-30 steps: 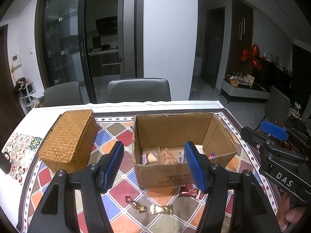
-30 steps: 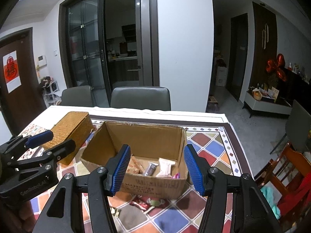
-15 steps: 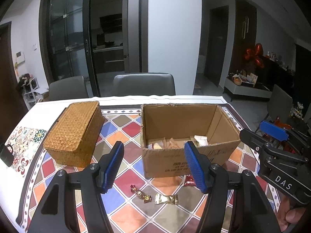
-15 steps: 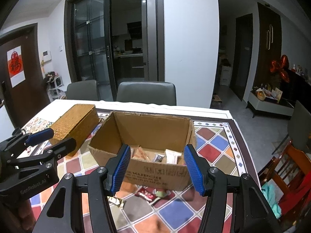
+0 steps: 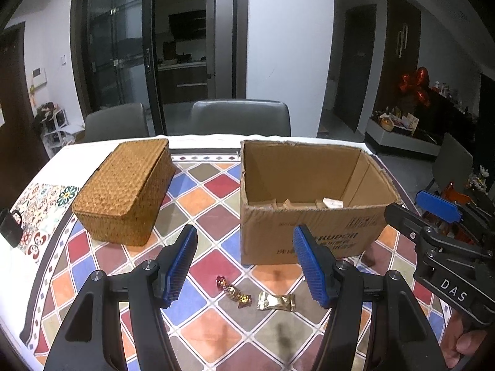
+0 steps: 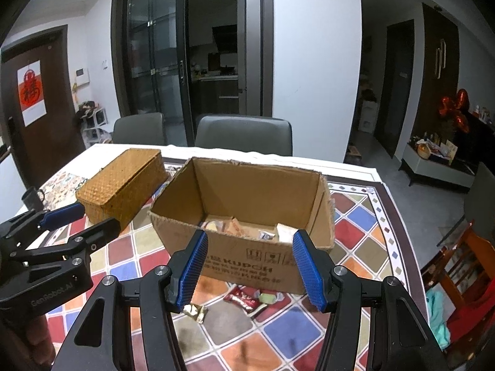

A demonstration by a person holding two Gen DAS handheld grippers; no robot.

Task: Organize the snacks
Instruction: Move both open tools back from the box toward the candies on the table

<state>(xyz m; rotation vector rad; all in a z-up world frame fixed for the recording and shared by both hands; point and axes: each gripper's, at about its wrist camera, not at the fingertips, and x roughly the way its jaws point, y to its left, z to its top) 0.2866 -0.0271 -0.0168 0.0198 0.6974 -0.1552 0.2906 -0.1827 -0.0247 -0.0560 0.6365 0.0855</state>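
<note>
Holding both grippers above the table's near edge, I have the left gripper (image 5: 246, 266) and right gripper (image 6: 247, 267) spread wide with nothing between their blue pads. Just beyond the left one, on the checked cloth (image 5: 213, 199), lie a twisted candy (image 5: 233, 291) and, just beside it to the right, a gold packet (image 5: 276, 301). From the right wrist I see a red wrapper (image 6: 244, 301) and a pale candy (image 6: 268, 297) close against the near wall of the box (image 6: 244, 266), and the gold packet (image 6: 195, 311) nearer me. That cardboard box stands open-topped mid-table with several snack packs (image 6: 238, 225) on its floor. Left of it, apart from it, sits a closed wicker basket (image 5: 123, 191). Two grey chairs (image 5: 239, 117) stand at the far edge.
</note>
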